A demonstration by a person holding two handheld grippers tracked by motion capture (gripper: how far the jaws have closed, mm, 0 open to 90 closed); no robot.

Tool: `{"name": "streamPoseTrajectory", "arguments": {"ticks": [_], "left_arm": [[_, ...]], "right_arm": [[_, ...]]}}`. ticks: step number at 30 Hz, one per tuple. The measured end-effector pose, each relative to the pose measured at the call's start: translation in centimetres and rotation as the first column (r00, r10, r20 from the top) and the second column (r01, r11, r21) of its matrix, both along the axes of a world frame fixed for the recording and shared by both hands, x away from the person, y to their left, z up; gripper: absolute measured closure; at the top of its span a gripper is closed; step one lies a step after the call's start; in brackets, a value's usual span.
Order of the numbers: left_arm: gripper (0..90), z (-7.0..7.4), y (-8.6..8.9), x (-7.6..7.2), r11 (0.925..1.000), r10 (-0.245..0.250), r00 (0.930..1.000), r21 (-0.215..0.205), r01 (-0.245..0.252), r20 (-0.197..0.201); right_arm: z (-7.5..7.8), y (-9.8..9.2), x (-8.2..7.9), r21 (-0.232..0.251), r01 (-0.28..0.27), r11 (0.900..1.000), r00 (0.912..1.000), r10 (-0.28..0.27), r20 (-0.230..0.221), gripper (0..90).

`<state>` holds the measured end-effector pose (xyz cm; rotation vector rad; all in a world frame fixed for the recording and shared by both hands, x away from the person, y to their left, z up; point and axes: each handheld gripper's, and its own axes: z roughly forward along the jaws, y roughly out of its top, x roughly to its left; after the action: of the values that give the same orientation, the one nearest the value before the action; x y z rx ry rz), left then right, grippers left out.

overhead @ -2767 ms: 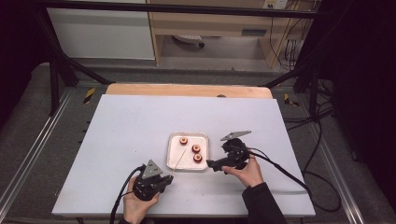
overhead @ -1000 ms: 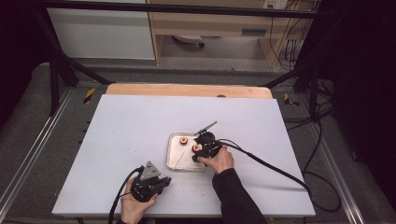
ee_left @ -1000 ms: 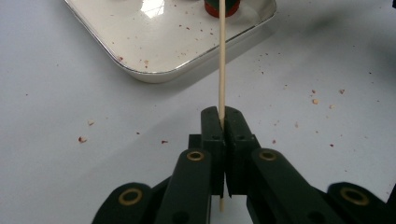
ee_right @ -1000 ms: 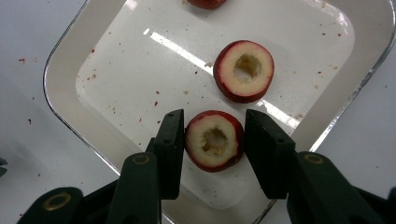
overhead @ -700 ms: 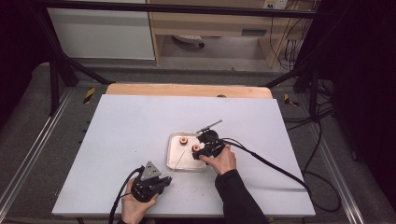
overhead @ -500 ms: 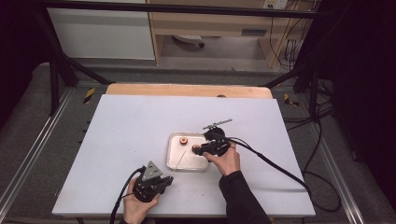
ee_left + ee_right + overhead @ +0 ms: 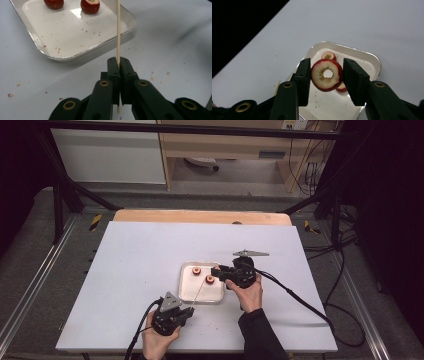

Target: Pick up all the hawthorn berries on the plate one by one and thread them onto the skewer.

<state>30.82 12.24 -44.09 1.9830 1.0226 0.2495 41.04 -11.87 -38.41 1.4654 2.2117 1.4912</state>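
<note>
The right gripper [image 7: 326, 80] is closed on a cored red fruit slice [image 7: 326, 78]; its two black jaws press the slice from both sides, and the round hole in the pale flesh faces the camera of the right gripper view; the slice hangs above the tray [image 7: 372, 61] and does not touch it. In the high view the right gripper [image 7: 216, 272] is at about 3 o'clock from the tray [image 7: 216, 296], with the jaws over its right edge, and the held slice [image 7: 210, 279] is seen just at the jaw tips; the right hand [image 7: 246, 292] holds the gripper body from 6 o'clock.

The left gripper [image 7: 119, 65] has its jaws closed narrow on a thin wooden skewer [image 7: 118, 30]; the skewer goes straight out toward 12 o'clock in the left gripper view, above the near corner of the tray [image 7: 75, 56]; a short end of it is seen behind the jaws. In the high view the left gripper [image 7: 187, 311] is at about 7 o'clock from the tray, just beside its near left corner, and the skewer [image 7: 198, 292] points over the tray toward 1 o'clock.

In the left gripper view two more fruit pieces [image 7: 90, 6] lie in the far part of the tray, near each other but apart; small red crumbs are spread on the tray and on the white table [image 7: 130, 260].
</note>
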Motion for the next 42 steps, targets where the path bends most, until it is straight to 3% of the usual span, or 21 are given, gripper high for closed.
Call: {"name": "streamPoseTrajectory", "arguments": {"ticks": [2,6,8,11,13,14,15,25,32,42], "left_arm": [[88.2,0.1,-0.3,0.0,0.9998,0.004,1.0,-0.019,-0.004,0.002],[88.1,0.1,-1.0,-0.1,0.9981,0.023,0.9997,-0.057,-0.022,0.003],[88.1,0.0,-1.3,0.0,0.9971,0.024,0.9997,-0.072,-0.024,-0.001],[88.1,-0.2,-2.1,0.0,0.9928,0.03,0.9994,-0.115,-0.032,-0.018],[88.1,-0.2,-2.2,0.0,0.9923,0.03,0.9994,-0.12,-0.032,-0.019],[88.1,-0.3,-2.6,0.0,0.9901,0.038,0.9992,-0.135,-0.039,-0.014],[88.1,-0.3,-2.6,0.0,0.9901,0.038,0.9992,-0.135,-0.039,-0.014],[88.1,-0.4,-3.5,0.3,0.9782,0.047,0.9981,-0.2,-0.054,-0.039],[88.1,-0.3,-3.5,0.5,0.9735,0.054,0.997,-0.219,-0.065,-0.055],[88.1,-0.2,-3.4,0.5,0.9703,0.061,0.996,-0.23,-0.074,-0.065]], "right_arm": [[0.0,-0.2,-0.1,0.066,0.019,0.998,0.9995,-0.021,0.024,59.6],[0.0,-0.4,-0.2,0.118,0.041,0.992,0.998,-0.046,0.044,59.7],[0.0,-0.6,-0.3,0.168,0.053,0.984,0.9969,-0.062,0.049,59.7],[0.1,-0.7,-0.5,0.202,0.061,0.977,0.9958,-0.073,0.055,59.7],[0.1,-0.7,-0.6,0.222,0.065,0.973,0.9958,-0.077,0.049,59.7],[0.2,-0.7,-0.7,0.259,0.074,0.963,0.9955,-0.087,0.039,59.7],[0.2,-0.8,-0.7,0.266,0.075,0.961,0.9953,-0.088,0.04,59.6],[0.4,-0.9,-1.1,0.31,0.083,0.947,0.9917,-0.109,0.067,59.7],[0.2,-0.8,-1.3,0.311,0.063,0.948,0.9896,-0.1,0.104,59.7],[0.2,-0.7,-1.5,0.308,0.052,0.95,0.9904,-0.089,0.106,59.7]]}}
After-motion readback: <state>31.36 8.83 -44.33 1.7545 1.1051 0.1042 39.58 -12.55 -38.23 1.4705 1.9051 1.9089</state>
